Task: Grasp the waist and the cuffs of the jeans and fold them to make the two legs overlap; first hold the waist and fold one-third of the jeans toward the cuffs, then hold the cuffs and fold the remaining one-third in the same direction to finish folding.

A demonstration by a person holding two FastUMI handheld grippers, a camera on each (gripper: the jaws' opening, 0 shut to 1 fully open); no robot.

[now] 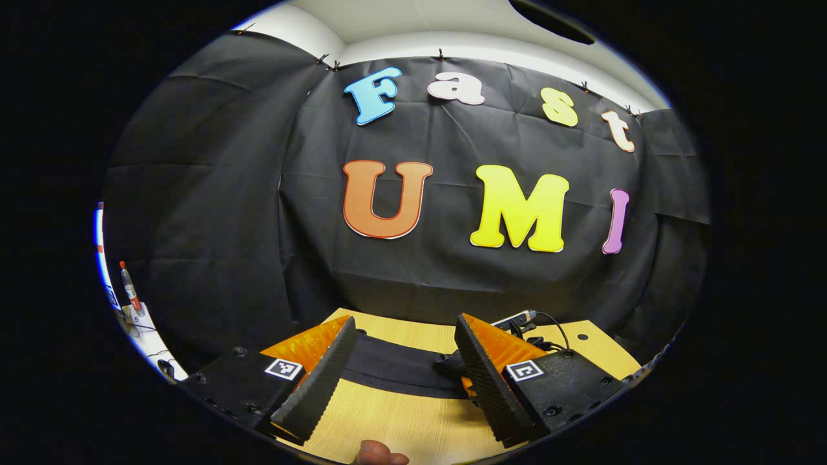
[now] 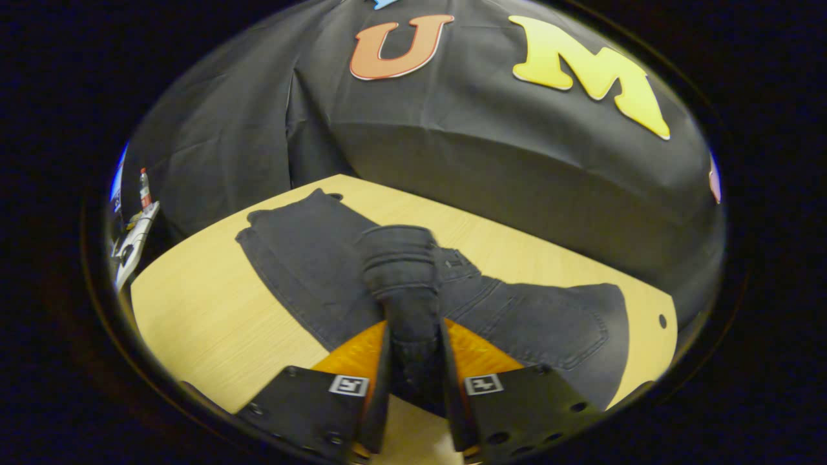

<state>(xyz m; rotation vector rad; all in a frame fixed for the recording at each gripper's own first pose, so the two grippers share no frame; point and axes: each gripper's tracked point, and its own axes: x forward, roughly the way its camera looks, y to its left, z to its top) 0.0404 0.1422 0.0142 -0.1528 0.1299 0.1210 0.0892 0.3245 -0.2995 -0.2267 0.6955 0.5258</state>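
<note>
Right gripper [image 2: 413,361] pinched on bunched jeans [image 2: 310,265], rest spread across wooden table [image 2: 194,310]. Left gripper [image 1: 400,381] spread wide, gripping nothing, dark fabric strip beyond. Risks: thick bunch slipping out mid-fold; one-handed pull dragging legs askew.

Jeans [image 2: 310,258]: dark charcoal denim, faded paler grey at the seat, with visible stitched seams. Surface [image 2: 207,316]: pale yellow wood grain with one small dark hole near its right edge. Bottle [image 1: 129,284] at far left: red cap, white and red body. Cable [image 1: 549,323]: black. Ceiling: white.
</note>
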